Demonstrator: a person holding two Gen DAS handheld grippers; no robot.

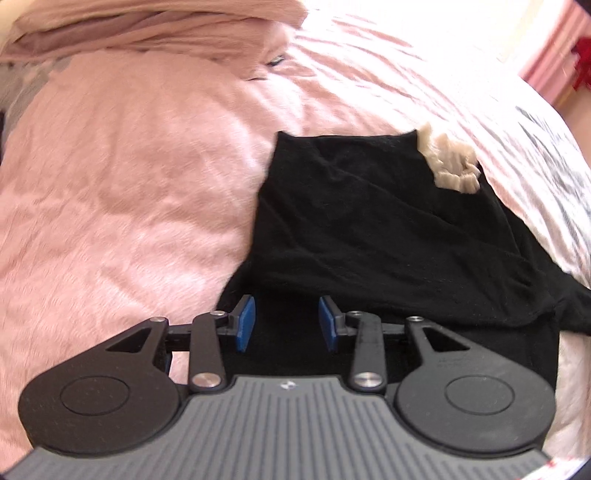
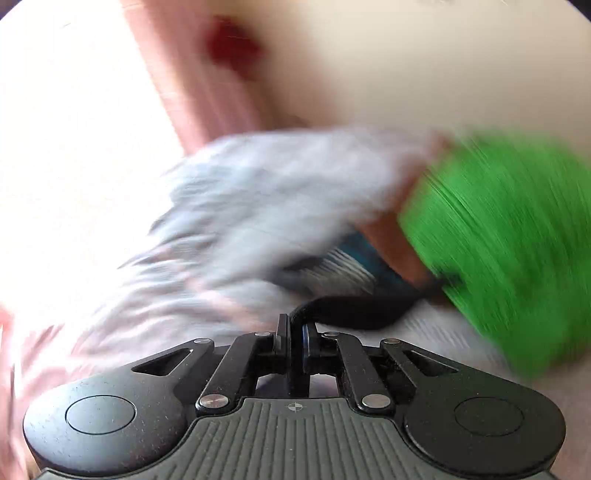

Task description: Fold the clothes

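A black garment lies partly folded on the pink bedspread, with a small beige fuzzy piece at its far corner. My left gripper hovers over the garment's near edge. It is open, its blue pads apart and nothing pinched between them. The right wrist view is heavily blurred. There my right gripper is shut on a strip of black cloth that trails off to the right from its fingertips.
A folded dusty-pink cloth lies at the far end of the bed. A white patterned cloth and a bright green item sit ahead of the right gripper, with something teal striped between them. A pink curtain hangs behind.
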